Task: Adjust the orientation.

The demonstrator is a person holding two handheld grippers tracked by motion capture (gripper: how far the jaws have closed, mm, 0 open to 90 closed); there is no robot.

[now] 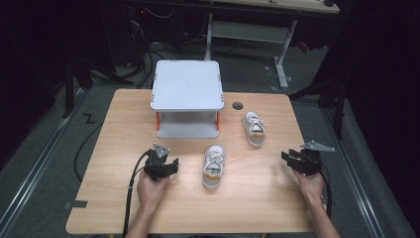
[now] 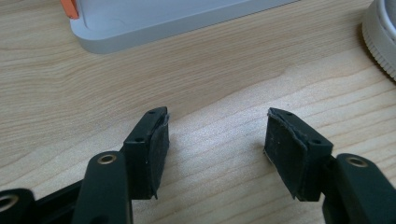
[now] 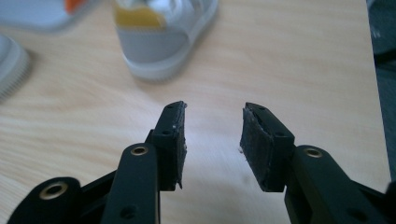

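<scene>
Now, shoes: we see one small shoe (image 1: pixel 214 166) mid-desk between our hands, another (image 1: pixel 254 128) farther back right, well apart.
Rack: our grey two-tier stand (image 1: pixel 187 98) sits behind them.
Left tool (image 1: pixel 166 165): jaws wide, empty, over bare desk (image 1: pixel 109 148).
Right tool (image 1: pixel 292 158): jaws wide, empty, near the desk's right edge.
</scene>
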